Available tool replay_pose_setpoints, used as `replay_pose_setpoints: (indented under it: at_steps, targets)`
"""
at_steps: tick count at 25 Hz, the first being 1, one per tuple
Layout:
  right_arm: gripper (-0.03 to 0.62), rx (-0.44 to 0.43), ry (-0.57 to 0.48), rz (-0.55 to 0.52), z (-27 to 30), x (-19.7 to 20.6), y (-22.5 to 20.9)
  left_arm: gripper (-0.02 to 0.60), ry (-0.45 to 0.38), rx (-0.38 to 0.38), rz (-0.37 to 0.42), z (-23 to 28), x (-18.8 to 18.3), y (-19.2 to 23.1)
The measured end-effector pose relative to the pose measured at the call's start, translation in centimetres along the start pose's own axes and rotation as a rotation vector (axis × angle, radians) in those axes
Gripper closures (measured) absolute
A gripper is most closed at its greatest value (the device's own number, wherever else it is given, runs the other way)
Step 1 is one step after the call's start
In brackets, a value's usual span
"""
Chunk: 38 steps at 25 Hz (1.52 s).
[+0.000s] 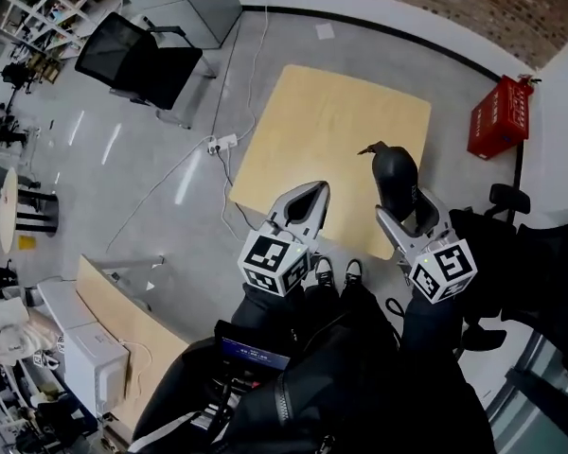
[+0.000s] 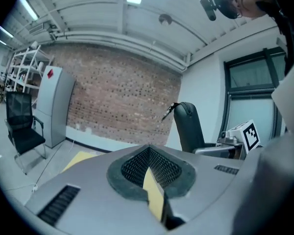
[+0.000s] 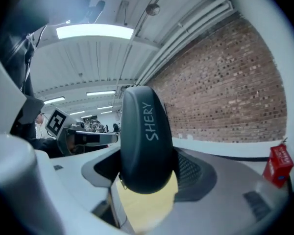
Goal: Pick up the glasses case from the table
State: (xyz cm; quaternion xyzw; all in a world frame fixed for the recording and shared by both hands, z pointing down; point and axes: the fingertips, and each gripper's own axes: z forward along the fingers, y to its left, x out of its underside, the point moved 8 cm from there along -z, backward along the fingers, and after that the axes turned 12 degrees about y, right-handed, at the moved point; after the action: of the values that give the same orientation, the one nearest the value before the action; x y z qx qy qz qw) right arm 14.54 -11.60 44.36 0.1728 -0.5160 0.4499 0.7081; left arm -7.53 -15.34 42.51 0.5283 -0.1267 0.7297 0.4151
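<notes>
The pick-up is judged complete. The glasses case [image 1: 395,173] is clamped upright between the jaws of the right gripper [image 1: 404,208], right of centre in the head view, and appears lifted clear of the table [image 1: 331,112]. No further step is seen to remain. The left gripper [image 1: 308,200], at frame centre, has its jaws together on nothing. Counted: one glasses case, one table, two grippers, one red crate [image 1: 499,116] at upper right.

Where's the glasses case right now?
The glasses case is held in the right gripper, at the right of the head view, seen against the near right edge of the wooden table.
</notes>
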Motion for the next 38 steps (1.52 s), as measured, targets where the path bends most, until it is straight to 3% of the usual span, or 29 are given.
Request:
replay_pose_setpoints:
  at_steps: [3,6,12,17,30,38]
  targets:
    - [0.256,0.001,-0.064,-0.004,-1.6,-2.1,0.6,0.583,-0.110,0.002,0.068,-1.0,-2.9,-1.2]
    - [0.256,0.005,-0.101,-0.027,-2.5,-3.6,1.4,0.583,-0.160,0.016,0.116,-1.8,-4.9,-1.9]
    - [0.256,0.008,-0.182,-0.013,-4.3,-5.0,2.2,0.583,-0.227,0.009,0.157,-3.7,-7.0,-2.6]
    - [0.256,0.012,-0.247,-0.052,-5.1,-6.9,2.3,0.583,-0.305,-0.038,0.159,-5.2,-8.6,-2.3]
    - [0.258,-0.034,-0.351,-0.109,-4.6,-9.0,2.8,0.583,-0.391,-0.097,0.184,-7.4,-9.7,-1.8]
    - [0.258,-0.024,-0.386,-0.123,-4.5,-10.0,2.8,0.583,-0.397,-0.121,0.240,-7.0,-10.1,-1.3]
